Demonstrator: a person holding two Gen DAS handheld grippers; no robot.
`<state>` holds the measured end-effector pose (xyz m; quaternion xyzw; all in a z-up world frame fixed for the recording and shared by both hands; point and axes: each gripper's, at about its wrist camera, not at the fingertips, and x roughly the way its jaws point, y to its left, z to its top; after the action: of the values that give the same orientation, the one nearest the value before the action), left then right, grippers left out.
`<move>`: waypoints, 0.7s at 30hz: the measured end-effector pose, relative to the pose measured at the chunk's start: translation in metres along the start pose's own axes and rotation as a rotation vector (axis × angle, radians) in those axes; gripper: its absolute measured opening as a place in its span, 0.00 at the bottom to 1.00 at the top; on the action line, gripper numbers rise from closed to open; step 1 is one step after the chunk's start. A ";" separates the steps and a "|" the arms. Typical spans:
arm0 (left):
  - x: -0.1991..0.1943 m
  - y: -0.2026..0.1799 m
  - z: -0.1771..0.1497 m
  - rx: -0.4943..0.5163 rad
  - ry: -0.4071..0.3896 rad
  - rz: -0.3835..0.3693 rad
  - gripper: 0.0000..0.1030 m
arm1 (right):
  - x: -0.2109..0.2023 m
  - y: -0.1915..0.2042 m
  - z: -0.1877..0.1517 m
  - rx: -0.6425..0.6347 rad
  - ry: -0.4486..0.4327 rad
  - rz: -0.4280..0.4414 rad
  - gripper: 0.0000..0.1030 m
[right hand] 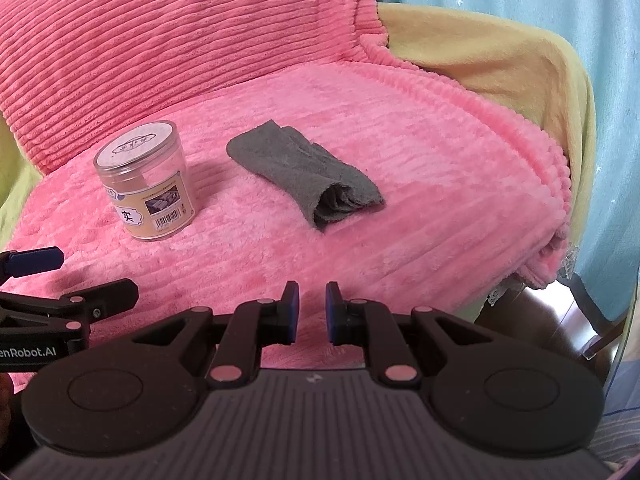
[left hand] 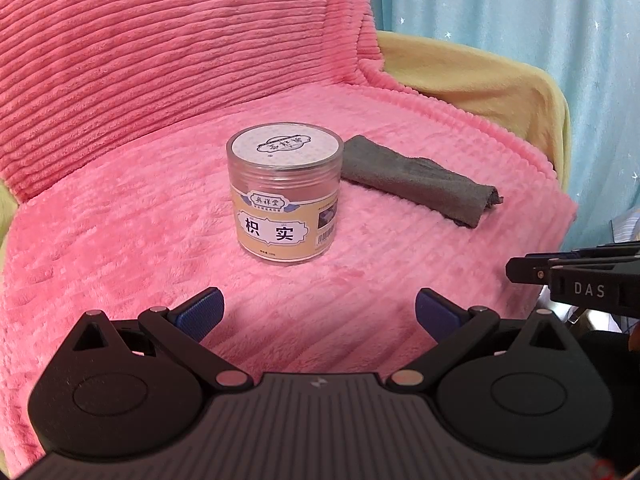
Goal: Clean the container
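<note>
1. The left gripper [left hand: 319,312] has its jaws spread wide; nothing lies between the blue pads [left hand: 202,312], and they touch nothing, hanging over the pink blanket [left hand: 120,208] short of the container.
2. The right gripper [right hand: 312,312] has its jaws drawn nearly together, with only a narrow slit between the pads [right hand: 294,312]; nothing is gripped in that slit, and the blanket shows through it.
3. The container [left hand: 285,192], a clear round jar with a white printed lid and a tan label, stands upright on the blanket-covered seat, straight ahead of the left gripper and off to the left in the right wrist view [right hand: 146,178].
4. A grey cloth [right hand: 308,172], folded into a loose roll, lies on the blanket to the right of the container. In the left wrist view its near end runs behind the jar's rim, so whether they touch cannot be told; the right wrist view shows them apart.
5. The jar's inside is hard to make out through the clear wall. The label wraps out of sight, so only part of its print is visible.
6. Each gripper shows in the other's view only as a cut-off piece at the frame edge.
7. Count: one container, one cloth, two grippers, one pink blanket over a yellow cover [right hand: 500,52], and a blue curtain [left hand: 520,12] behind.
</note>
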<state>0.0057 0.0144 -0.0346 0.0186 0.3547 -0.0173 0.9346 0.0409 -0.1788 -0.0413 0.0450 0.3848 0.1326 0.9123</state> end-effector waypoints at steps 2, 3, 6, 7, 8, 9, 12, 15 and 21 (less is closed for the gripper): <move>0.000 -0.001 0.000 0.005 0.002 0.002 1.00 | 0.000 0.000 0.000 0.002 0.001 0.002 0.10; 0.000 -0.001 0.000 0.008 0.002 0.004 1.00 | 0.000 0.000 0.000 0.003 0.002 0.003 0.10; 0.000 -0.002 0.000 0.017 0.004 0.009 1.00 | 0.000 0.000 0.001 0.007 0.004 0.005 0.10; 0.000 -0.003 0.000 0.020 0.004 0.011 1.00 | 0.001 0.000 0.001 0.008 0.004 0.006 0.10; 0.000 -0.003 0.000 0.023 0.005 0.013 1.00 | 0.001 0.000 0.001 0.009 0.005 0.007 0.10; 0.000 -0.004 0.000 0.026 0.005 0.015 1.00 | 0.001 0.000 0.001 0.010 0.006 0.008 0.10; 0.000 -0.009 -0.001 0.037 0.004 0.030 1.00 | 0.002 -0.005 0.000 0.011 0.007 0.012 0.10; 0.000 -0.011 -0.001 0.050 0.002 0.037 1.00 | 0.002 -0.005 0.000 0.014 0.007 0.013 0.10; 0.000 -0.011 -0.001 0.058 0.001 0.043 1.00 | 0.002 -0.003 -0.001 0.017 0.006 0.009 0.10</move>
<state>0.0042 0.0037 -0.0358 0.0535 0.3541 -0.0076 0.9336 0.0422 -0.1816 -0.0438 0.0541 0.3883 0.1338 0.9102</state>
